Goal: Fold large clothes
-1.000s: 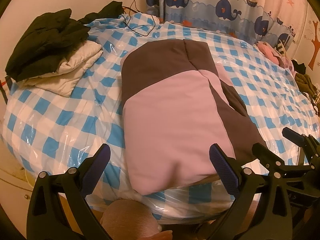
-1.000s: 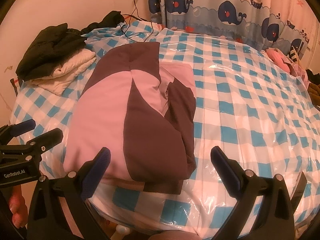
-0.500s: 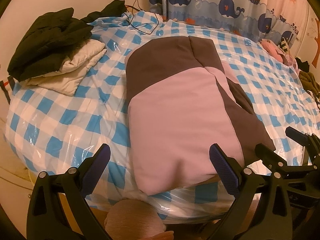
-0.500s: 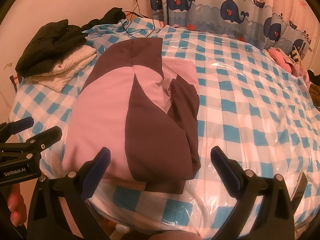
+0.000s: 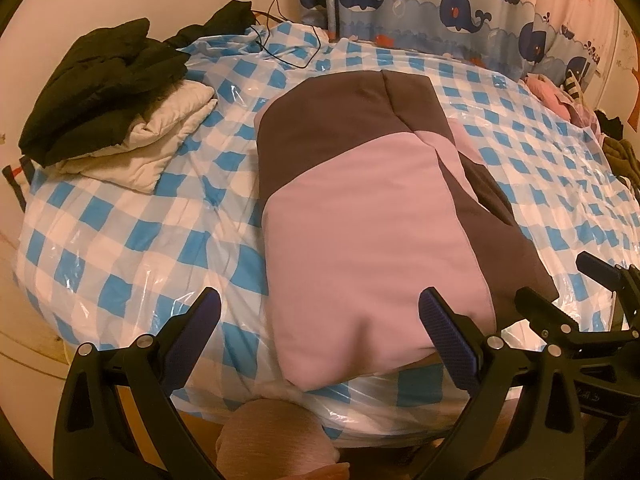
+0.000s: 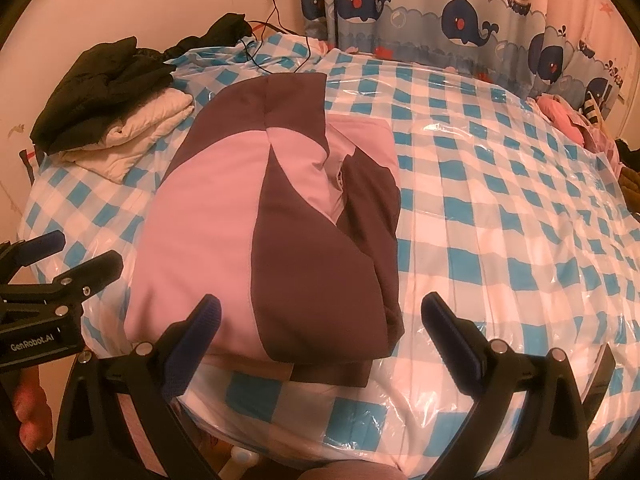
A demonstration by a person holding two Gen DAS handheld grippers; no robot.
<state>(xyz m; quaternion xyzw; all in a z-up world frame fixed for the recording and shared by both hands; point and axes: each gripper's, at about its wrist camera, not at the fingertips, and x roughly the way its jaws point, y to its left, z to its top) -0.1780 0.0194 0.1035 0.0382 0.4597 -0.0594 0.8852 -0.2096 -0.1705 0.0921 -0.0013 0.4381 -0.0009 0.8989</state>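
The pink and brown garment lies lengthwise on the checked bed, its sides apparently already folded inward into a long strip, hem nearest the bed's edge, probably so it can be folded end over end. The left gripper and right gripper hover over that near hem, jaws spread wide, holding and touching nothing.

Warm, dim orange light tints both views; glare streaks the plastic cover; fisheye edges bend and darken.
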